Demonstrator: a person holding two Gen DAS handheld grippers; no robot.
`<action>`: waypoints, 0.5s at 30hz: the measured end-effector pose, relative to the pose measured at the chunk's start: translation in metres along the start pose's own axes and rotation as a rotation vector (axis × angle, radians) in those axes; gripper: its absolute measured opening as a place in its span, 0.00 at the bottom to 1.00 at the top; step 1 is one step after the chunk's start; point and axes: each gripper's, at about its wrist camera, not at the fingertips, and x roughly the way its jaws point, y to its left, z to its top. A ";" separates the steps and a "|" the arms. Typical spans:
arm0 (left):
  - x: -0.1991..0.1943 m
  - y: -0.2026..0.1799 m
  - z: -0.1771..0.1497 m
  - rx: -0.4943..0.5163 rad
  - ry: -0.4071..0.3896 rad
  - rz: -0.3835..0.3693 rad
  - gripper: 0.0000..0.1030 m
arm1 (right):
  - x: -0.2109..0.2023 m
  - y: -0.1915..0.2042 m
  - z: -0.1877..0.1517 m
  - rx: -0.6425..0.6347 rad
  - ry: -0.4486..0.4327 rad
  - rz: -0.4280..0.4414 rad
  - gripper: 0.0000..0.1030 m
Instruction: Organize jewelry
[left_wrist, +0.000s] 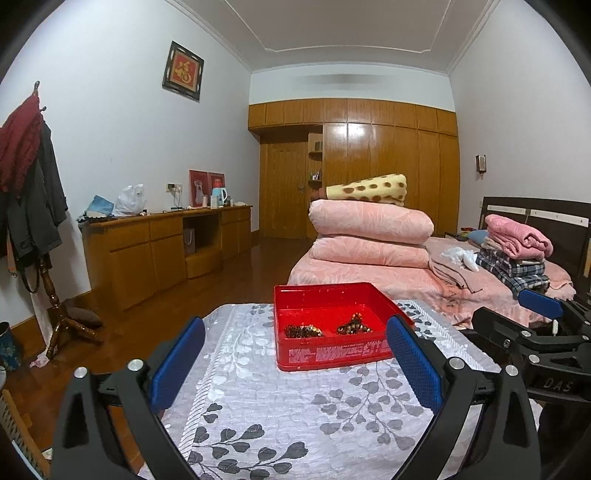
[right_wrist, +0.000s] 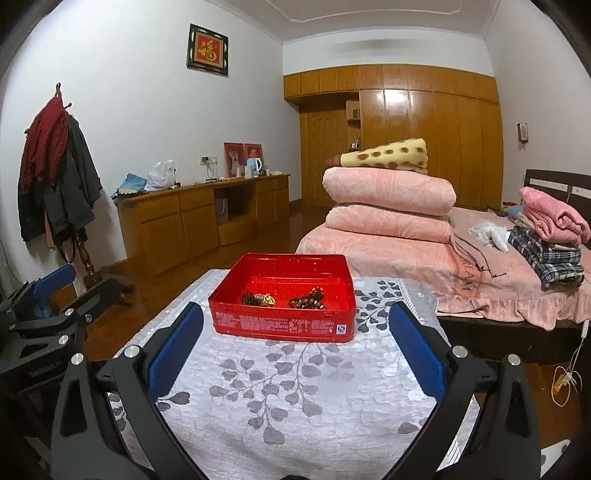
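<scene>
Bare leaf-print tablecloth (right_wrist: 280, 384) before the open-topped red tin (right_wrist: 282, 325), its walls ringing two bead heaps (right_wrist: 258, 299).

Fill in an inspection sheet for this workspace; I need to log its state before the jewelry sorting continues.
Surface: table under a grey leaf-print cloth.
Job's things: open red tin on the cloth; inside lie two beaded jewelry pieces, left piece and right piece, apart.
Clutter: nothing seen on the cloth besides the tin.
Grippers: left gripper and right gripper both short of the tin, jaws open, empty.
Cables: white cord on the floor by the bed.
Surroundings: bed with folded pink quilts, wooden sideboard, coat stand.
</scene>
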 end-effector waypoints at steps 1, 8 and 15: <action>-0.001 0.000 0.001 -0.002 -0.006 -0.002 0.94 | -0.001 0.000 0.001 0.000 -0.004 -0.001 0.95; -0.008 0.000 0.004 -0.005 -0.039 -0.008 0.94 | -0.010 0.004 0.004 -0.018 -0.052 -0.002 0.95; -0.014 -0.002 0.007 0.002 -0.062 -0.010 0.94 | -0.015 0.004 0.007 -0.023 -0.069 -0.009 0.95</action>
